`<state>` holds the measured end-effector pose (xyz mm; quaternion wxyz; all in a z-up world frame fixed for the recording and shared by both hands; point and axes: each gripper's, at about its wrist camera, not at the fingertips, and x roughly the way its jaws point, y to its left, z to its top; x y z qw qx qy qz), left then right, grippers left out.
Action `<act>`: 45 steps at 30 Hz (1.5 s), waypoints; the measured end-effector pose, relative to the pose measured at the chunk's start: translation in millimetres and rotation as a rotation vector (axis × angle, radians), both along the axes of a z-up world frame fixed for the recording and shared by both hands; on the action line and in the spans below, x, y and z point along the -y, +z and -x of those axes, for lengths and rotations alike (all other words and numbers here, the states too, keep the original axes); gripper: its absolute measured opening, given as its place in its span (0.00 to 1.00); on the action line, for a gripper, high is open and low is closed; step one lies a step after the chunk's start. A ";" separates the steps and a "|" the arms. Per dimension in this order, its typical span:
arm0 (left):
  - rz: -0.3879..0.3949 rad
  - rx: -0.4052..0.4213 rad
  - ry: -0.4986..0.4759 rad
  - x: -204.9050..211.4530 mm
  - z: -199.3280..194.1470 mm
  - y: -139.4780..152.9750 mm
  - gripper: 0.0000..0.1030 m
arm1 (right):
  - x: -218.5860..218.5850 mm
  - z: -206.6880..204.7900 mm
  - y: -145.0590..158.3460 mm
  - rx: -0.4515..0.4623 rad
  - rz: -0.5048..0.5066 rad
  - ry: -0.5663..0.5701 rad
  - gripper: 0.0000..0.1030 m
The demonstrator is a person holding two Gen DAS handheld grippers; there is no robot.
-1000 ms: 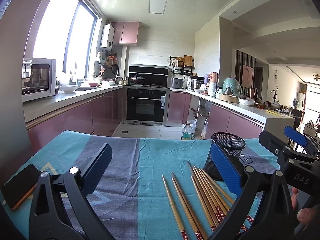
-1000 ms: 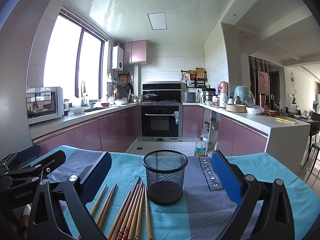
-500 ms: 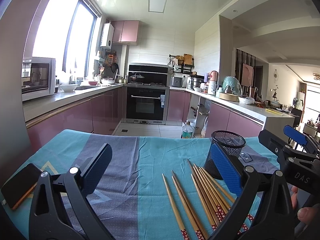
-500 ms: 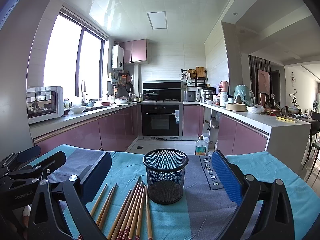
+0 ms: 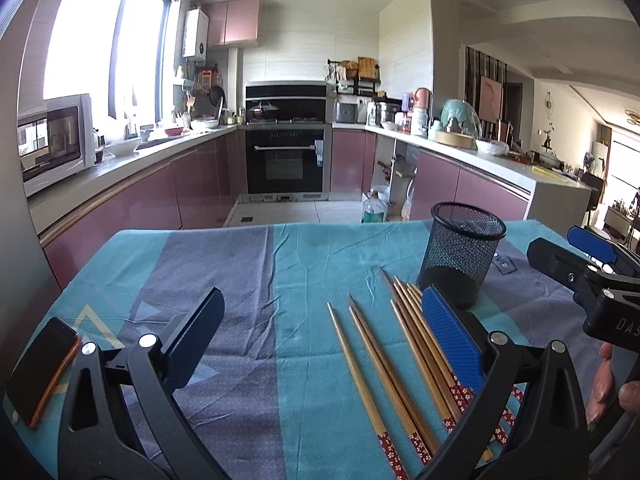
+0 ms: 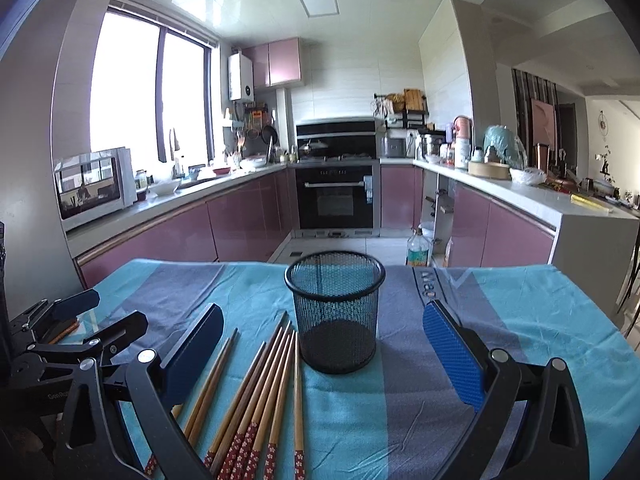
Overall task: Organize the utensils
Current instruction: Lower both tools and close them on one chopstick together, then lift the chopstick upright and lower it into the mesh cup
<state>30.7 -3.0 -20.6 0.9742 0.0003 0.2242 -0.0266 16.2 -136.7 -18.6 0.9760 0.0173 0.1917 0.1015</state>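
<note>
Right wrist view: both hand-held grippers, left (image 5: 324,332) and right (image 6: 324,340), spread wide and empty, chopsticks (image 6: 256,392) lying beside mesh cup (image 6: 335,312).

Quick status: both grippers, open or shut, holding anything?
Left gripper: open, holding nothing, above the chopsticks.
Right gripper: open, holding nothing, facing the mesh cup.

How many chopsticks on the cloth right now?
About 8 chopsticks: three loose on the left, five bunched beside the mesh cup. The left tool covers part of the bunch, so more may hide.
</note>
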 end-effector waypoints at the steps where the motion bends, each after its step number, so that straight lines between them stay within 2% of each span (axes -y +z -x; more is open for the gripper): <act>1: -0.006 -0.020 -0.011 0.7 -3.1 -2.0 0.94 | 0.1 -5.2 -4.6 -0.038 0.010 0.013 0.92; 3: -0.022 -0.052 -0.034 3.1 -8.4 -6.6 0.92 | -2.1 -16.4 -16.8 -0.128 0.048 0.039 0.83; 4: -0.029 -0.070 -0.049 4.4 -11.6 -9.1 0.90 | -3.3 -21.7 -23.5 -0.173 0.067 0.053 0.75; 5: -0.028 -0.085 -0.058 4.2 -14.4 -12.1 0.85 | -4.6 -25.4 -29.6 -0.208 0.074 0.067 0.67; 6: -0.020 -0.104 -0.069 3.1 -17.5 -14.6 0.82 | -4.7 -29.6 -35.3 -0.247 0.072 0.084 0.64; 8: -0.011 -0.157 -0.089 2.3 -25.7 -20.7 0.80 | -4.8 -35.7 -45.3 -0.311 0.069 0.108 0.51; 15: -0.032 -0.304 -0.120 3.9 -49.9 -50.1 0.65 | -13.5 -52.3 -63.6 -0.426 0.097 0.165 0.35; 17: -0.032 -0.330 -0.133 4.6 -54.8 -56.0 0.64 | -15.9 -56.2 -66.0 -0.450 0.103 0.176 0.29; 22: -0.034 -0.375 -0.166 7.7 -65.0 -65.4 0.58 | -23.7 -63.6 -71.1 -0.475 0.122 0.198 0.27; 27: -0.016 -0.437 -0.204 15.2 -77.4 -74.2 0.43 | -33.4 -72.6 -72.5 -0.481 0.174 0.209 0.22; 32: -0.021 -0.444 -0.216 23.8 -88.1 -77.8 0.36 | -37.8 -79.5 -73.3 -0.480 0.183 0.227 0.14; 34: -0.018 -0.446 -0.218 22.0 -89.3 -76.8 0.29 | -38.0 -80.5 -73.2 -0.483 0.174 0.237 0.07; 37: 0.004 -0.453 -0.218 21.8 -93.0 -75.9 0.15 | -37.7 -80.6 -72.5 -0.486 0.166 0.241 0.06; 42: 0.051 -0.448 -0.189 16.7 -91.4 -72.7 0.08 | -29.4 -76.6 -65.6 -0.474 0.125 0.242 0.05; 45: 0.068 -0.445 -0.189 13.6 -90.6 -68.9 0.07 | -25.2 -69.7 -56.1 -0.452 0.106 0.254 0.05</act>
